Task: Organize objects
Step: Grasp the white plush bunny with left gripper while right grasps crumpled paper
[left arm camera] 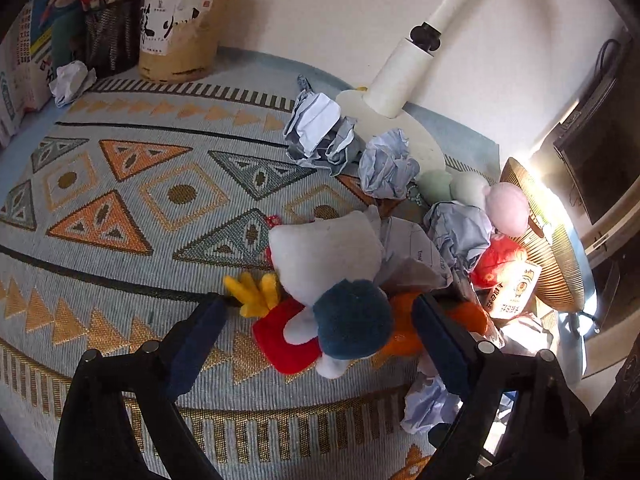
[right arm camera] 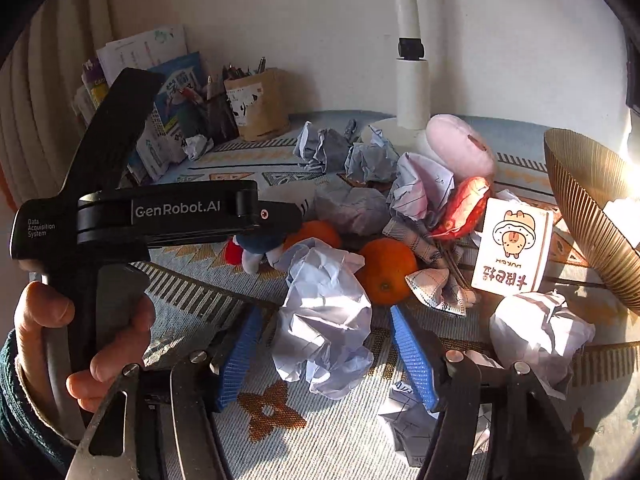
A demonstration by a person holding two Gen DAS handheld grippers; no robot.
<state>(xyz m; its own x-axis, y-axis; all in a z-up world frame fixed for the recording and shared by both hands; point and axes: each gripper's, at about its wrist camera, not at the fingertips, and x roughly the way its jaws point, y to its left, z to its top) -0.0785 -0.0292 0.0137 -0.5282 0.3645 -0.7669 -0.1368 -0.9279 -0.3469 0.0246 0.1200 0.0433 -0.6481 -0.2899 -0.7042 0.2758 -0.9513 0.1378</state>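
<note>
Crumpled white paper [right arm camera: 326, 320] sits untouched between the right hand-held gripper's [right arm camera: 326, 356] parted ribbed blue pads.

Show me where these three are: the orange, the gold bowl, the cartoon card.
orange [right arm camera: 385, 270], right wrist view, on its lit peel.
gold bowl [right arm camera: 580, 200], right wrist view, on its ribbed wall.
cartoon card [right arm camera: 512, 246], right wrist view, on its printed face.

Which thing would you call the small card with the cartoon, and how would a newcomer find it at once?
Start at the ribbed gold bowl on the table's sunlit edge. Leaning just beside it, among crumpled paper balls and an orange, stands the white card. It alone is flat and rectangular, printed with a cartoon animal above upside-down orange characters.
</note>
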